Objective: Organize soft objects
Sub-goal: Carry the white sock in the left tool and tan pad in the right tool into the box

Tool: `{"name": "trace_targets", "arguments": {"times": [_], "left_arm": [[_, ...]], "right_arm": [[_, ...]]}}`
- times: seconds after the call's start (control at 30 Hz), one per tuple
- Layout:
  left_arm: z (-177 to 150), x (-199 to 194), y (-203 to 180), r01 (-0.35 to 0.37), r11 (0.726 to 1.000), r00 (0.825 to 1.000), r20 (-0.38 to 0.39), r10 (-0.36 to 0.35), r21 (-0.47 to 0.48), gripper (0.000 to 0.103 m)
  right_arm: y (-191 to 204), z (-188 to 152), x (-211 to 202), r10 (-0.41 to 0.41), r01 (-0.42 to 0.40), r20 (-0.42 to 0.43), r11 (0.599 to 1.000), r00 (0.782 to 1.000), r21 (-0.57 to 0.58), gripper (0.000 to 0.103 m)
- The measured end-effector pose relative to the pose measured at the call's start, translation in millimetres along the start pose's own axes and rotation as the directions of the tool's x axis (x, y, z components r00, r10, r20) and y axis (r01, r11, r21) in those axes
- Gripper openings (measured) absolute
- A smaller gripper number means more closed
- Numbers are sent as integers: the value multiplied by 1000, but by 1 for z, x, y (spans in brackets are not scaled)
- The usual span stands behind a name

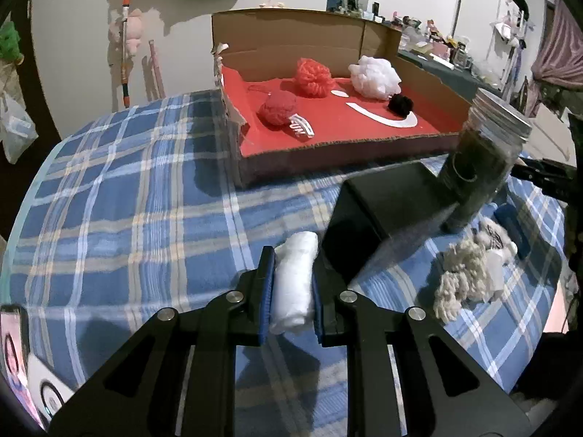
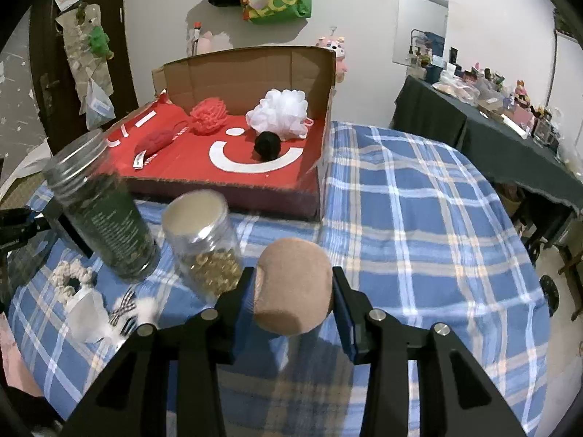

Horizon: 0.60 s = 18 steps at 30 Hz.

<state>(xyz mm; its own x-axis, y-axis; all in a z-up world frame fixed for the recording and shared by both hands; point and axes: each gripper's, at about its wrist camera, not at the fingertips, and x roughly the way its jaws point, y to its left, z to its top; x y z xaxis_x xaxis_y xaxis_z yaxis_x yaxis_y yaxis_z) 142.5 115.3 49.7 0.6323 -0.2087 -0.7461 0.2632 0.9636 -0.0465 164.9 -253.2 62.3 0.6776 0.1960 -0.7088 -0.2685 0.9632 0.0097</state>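
White rolled cloth (image 1: 293,284), one piece, sits clamped between the blue pads of the left gripper (image 1: 290,287), held above the plaid blanket (image 1: 127,200). The right gripper (image 2: 293,291) is closed on one tan, felt-like round soft object (image 2: 291,287), its pads pressing both sides.

Just beyond the right gripper: two jars on the blanket. One clear jar (image 2: 204,240) holds yellowish pieces; one taller dark-contents jar (image 2: 102,204) with a metal lid stands to its left, looking tilted in the fisheye. A black box (image 1: 382,211) lies next to the tall jar in the left wrist view.

Loose soft items near the jars: one cream knitted scrunchie (image 2: 71,276), one checkered bow (image 2: 124,313), and some white fluffy material, count unclear.

Farther out, one open cardboard box (image 2: 255,69) with a red floor lies on the blanket. Inside it, counted: four soft items: one coral mesh pouf (image 2: 209,114), one white mesh pouf (image 2: 280,113), one red yarn ball (image 2: 156,142), one small black pompom (image 2: 267,145).
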Motion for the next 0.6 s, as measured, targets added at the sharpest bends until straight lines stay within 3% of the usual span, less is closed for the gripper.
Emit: {"name": "trace_targets", "arguments": {"times": [0.17,0.6], "left_arm": [[15,4,3,18,999,1000,-4,-18,34,16],[58,4,-2,39,991,999,16,-42,126,16]], "right_arm": [[-7,15,7,-8,8,-5,1000,1000,-24,43],[-6,55,13,77,-76,6,992,997,-100,43]]}}
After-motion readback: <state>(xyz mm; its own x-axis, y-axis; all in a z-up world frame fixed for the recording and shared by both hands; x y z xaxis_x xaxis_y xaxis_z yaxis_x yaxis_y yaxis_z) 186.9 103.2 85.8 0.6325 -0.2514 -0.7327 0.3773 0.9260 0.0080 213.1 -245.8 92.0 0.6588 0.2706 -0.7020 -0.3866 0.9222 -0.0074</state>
